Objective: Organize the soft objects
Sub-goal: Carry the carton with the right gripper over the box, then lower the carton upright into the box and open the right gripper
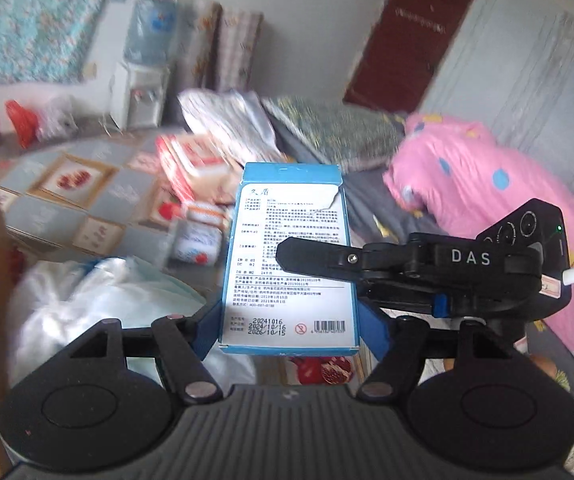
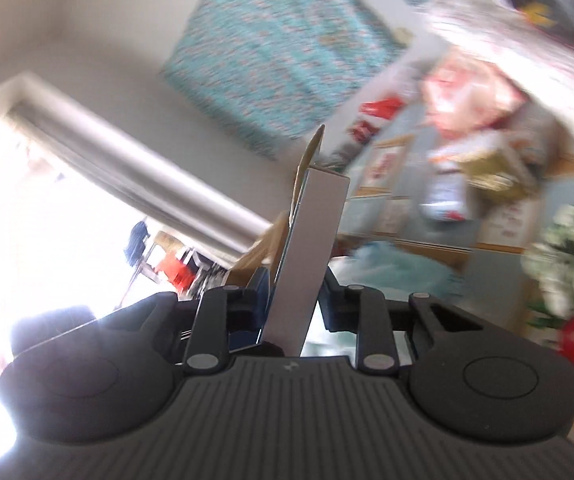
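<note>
Both grippers, left [image 1: 291, 326] and DAS-marked right [image 1: 287, 254], apparently clamp box [image 1: 287, 248] dated 20241016.

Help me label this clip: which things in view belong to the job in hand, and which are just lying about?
In hand: blue-and-white box, held by left gripper and right gripper.
Lying about: pink spotted quilt, white plastic bag, water dispenser, red-and-white packets.

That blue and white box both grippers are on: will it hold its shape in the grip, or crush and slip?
The box looks like thin card, probably light. A tear near its top hints that it dents easily. The left gripper holds its wide faces and the right gripper its narrow edge, so a hard squeeze may buckle it. Its smooth print could slip.
</note>
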### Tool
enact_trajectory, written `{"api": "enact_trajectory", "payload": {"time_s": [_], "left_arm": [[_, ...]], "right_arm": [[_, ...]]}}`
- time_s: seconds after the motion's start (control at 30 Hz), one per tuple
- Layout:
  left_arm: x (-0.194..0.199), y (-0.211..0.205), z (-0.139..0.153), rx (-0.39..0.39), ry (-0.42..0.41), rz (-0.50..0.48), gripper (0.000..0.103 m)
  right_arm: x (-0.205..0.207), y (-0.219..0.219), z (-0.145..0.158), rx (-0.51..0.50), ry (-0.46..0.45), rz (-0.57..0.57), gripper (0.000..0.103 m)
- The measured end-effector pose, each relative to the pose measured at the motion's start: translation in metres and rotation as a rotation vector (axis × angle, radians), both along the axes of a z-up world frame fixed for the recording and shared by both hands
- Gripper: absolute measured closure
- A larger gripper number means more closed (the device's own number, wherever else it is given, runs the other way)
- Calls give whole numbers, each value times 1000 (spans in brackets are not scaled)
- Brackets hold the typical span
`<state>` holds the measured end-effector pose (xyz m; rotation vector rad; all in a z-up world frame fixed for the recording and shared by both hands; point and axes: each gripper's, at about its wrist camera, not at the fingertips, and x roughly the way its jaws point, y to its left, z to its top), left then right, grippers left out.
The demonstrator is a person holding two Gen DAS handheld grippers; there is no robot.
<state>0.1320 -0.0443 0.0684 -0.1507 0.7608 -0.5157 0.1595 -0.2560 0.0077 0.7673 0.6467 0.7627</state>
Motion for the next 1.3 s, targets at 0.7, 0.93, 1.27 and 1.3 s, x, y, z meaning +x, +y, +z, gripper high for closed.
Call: {"api": "enact_trajectory", "payload": {"time_s": [0.7,0.93,1.27,1.3], "left_arm": [[-149,248,12,10,-188,769,26],[-157,267,3,-15,-163,819,26],[-159,273,-8,-30,-166,810,25],[-158,273,-9,-29,-165,807,25]], "right_arm": [[86,355,1,-337,252,499,84],[104,402,-48,-465,347,485,82],[100,379,-8,-519,201,421,57],[100,376,-5,-511,194,415,57]]}}
